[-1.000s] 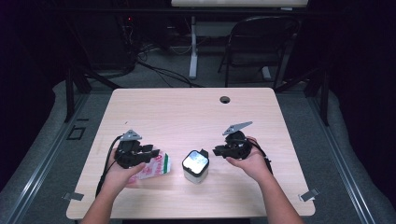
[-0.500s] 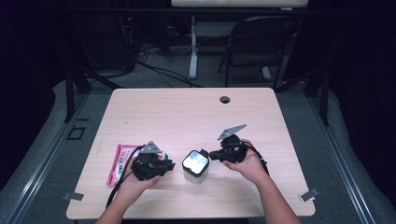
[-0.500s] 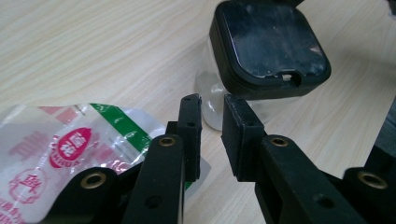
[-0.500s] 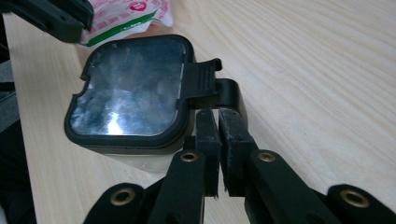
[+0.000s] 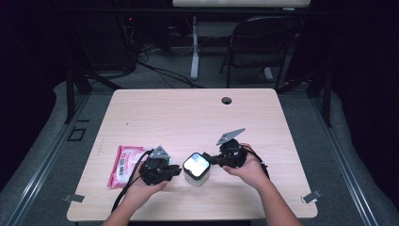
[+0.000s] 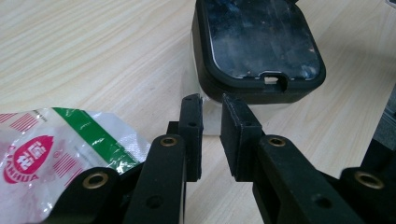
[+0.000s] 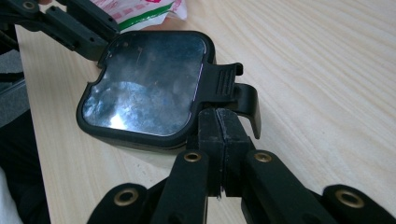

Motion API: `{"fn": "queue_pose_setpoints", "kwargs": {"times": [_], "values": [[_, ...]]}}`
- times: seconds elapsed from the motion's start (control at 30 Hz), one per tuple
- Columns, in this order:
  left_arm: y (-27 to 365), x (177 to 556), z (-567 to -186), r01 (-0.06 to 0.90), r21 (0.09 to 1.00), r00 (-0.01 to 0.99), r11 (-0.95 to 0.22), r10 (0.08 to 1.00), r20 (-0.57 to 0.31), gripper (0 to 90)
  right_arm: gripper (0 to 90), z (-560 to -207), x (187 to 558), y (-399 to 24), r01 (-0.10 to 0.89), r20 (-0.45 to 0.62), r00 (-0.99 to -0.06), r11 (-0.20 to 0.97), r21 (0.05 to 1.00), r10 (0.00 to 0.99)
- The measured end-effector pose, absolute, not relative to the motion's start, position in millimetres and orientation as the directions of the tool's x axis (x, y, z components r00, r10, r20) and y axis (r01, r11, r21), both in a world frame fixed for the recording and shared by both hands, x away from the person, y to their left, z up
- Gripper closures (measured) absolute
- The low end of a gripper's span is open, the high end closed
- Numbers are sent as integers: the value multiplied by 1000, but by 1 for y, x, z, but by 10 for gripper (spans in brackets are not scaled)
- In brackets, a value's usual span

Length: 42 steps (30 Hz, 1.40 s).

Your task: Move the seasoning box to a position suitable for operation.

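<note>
Steadying the lidded container [image 5: 196, 169] near the table's [image 5: 197, 113] front edge, right gripper [image 7: 218, 122] pressed together at its lid latch [image 7: 224, 86], left gripper [image 6: 212, 105] narrowly apart, gripping nothing, nosing its wall beside the snack packet [image 6: 51, 144]; likely next: lifting that latch.

Glossy smudged black plastic container lid [image 7: 144, 84], crinkly shiny plastic packet [image 6: 51, 154], matt pale wood-grain table [image 5: 188, 113]
</note>
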<state>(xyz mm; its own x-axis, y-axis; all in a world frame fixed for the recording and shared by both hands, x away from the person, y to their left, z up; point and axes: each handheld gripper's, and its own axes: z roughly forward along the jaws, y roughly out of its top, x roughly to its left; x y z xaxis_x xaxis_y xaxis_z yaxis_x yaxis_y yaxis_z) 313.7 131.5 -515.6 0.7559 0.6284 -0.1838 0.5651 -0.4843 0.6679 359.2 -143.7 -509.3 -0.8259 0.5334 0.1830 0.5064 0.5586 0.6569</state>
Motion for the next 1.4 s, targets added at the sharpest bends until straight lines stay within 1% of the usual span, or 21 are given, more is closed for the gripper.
{"fn": "queue_pose_setpoints", "kwargs": {"times": [0.43, 0.57, 0.63, 0.7, 0.73, 0.83, 0.9, 1.13, 1.23, 1.33, 1.4], "values": [[134, 319, -514, 578, 660, 742, -480, 645, -180, 787, 891, -505, 339, -139, 473, 149, -853, 619, 627, 501], [135, 323, -513, 578, 663, 746, -476, 639, -191, 779, 829, -504, 336, -144, 469, 176, -864, 629, 620, 471], [136, 324, -512, 578, 658, 749, -483, 633, -194, 772, 799, -503, 336, -150, 475, 180, -862, 631, 613, 474], [136, 325, -512, 581, 655, 748, -484, 634, -195, 770, 762, -503, 337, -155, 480, 163, -854, 627, 614, 493], [135, 325, -513, 581, 655, 742, -484, 645, -182, 769, 730, -505, 337, -156, 489, 159, -844, 612, 621, 512], [135, 325, -513, 582, 651, 744, -487, 642, -185, 767, 649, -509, 340, -157, 491, 134, -833, 605, 628, 537], [135, 324, -513, 581, 651, 748, -489, 635, -191, 764, 619, -513, 342, -155, 472, 107, -838, 613, 634, 535], [137, 319, -513, 576, 658, 754, -485, 626, -199, 749, 599, -520, 347, -147, 448, 90, -853, 632, 632, 514], [136, 316, -513, 570, 660, 759, -490, 621, -195, 746, 595, -522, 350, -145, 454, 104, -853, 628, 632, 511], [135, 314, -513, 563, 658, 766, -500, 615, -187, 744, 620, -523, 351, -143, 458, 132, -860, 632, 625, 492], [134, 313, -514, 564, 658, 765, -499, 615, -190, 744, 634, -522, 351, -141, 452, 117, -861, 638, 623, 495]]}}
